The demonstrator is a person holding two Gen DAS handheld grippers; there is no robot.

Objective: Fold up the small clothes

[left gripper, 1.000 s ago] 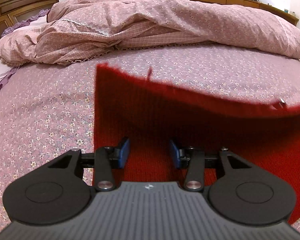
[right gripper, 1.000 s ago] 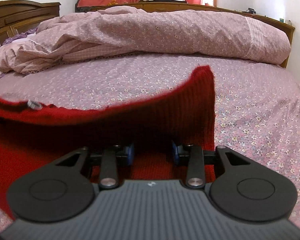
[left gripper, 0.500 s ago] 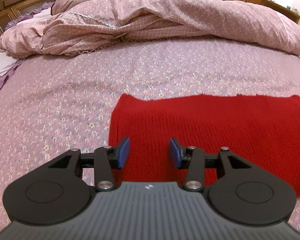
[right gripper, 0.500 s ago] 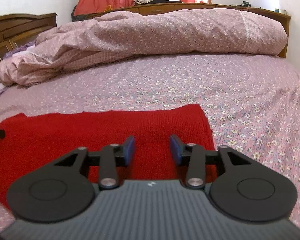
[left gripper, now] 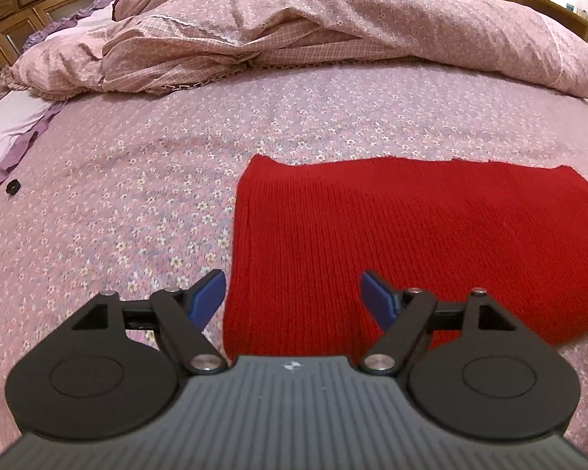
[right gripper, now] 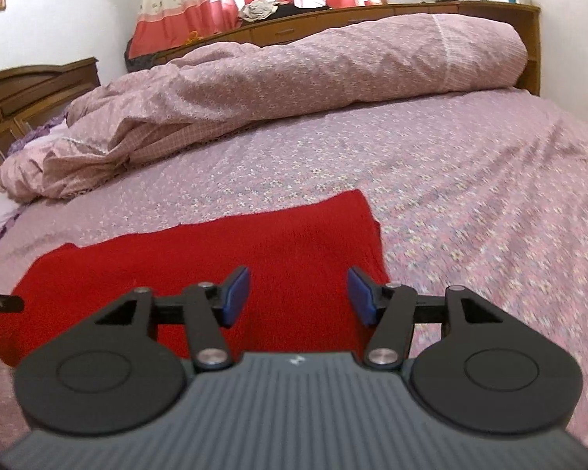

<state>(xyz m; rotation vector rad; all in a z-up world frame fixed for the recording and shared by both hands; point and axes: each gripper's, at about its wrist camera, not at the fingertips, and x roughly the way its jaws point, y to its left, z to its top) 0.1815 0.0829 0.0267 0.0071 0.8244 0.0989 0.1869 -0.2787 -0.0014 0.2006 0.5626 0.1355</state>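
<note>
A red knitted garment [left gripper: 411,235] lies flat and folded on the flowered bed sheet [left gripper: 137,196]. My left gripper [left gripper: 294,299] hovers over its left near part, jaws opening wide, blue pads clear of the cloth. In the right wrist view the same red garment [right gripper: 223,258] spreads to the left, and my right gripper [right gripper: 298,293] hangs above its right near corner, jaws opening, nothing between them. The tip of the left gripper shows at the left edge of the right wrist view.
A rumpled pink duvet [left gripper: 333,31] is heaped across the far side of the bed. A wooden headboard [right gripper: 31,94] stands at the left and a wooden shelf [right gripper: 372,15] behind. A small black object [left gripper: 12,187] lies near the left edge of the sheet.
A second ago both grippers held the garment's far edge lifted. It now lies flat, both grippers have pulled back and up, and their jaws have spread apart.
</note>
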